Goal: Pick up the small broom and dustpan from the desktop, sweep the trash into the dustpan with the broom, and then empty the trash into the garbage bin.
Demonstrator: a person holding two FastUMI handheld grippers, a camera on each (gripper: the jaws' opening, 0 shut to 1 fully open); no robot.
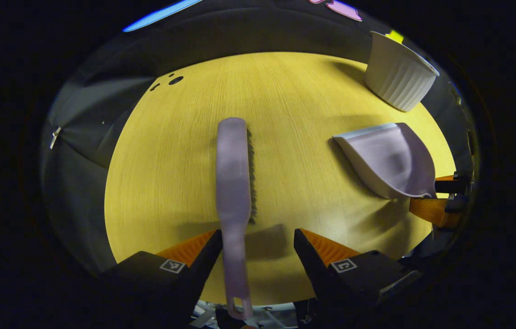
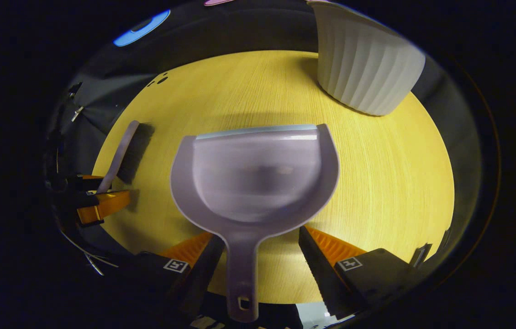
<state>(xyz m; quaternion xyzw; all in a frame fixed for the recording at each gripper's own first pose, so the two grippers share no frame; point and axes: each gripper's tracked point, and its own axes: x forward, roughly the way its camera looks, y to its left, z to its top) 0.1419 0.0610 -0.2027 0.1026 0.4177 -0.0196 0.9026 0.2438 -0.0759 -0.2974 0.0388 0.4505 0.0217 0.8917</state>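
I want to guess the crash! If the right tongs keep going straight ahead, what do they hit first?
Probably the dustpan: its handle already lies between the open right tongs, and its scoop sits right ahead. Beyond it stands the ribbed white garbage bin, slightly to the side.

No brand, word or number can be read anywhere. Each tool (image 1: 258,244) carries small square coded markers (image 1: 344,265) at about five and seven o'clock, too small to make out.

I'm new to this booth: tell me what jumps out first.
A broom lies on the yellow table, its handle running between the open left claw. In the right gripper view, a dustpan sits front and centre, handle between the open right claw. A ribbed white bin stands at the far right.
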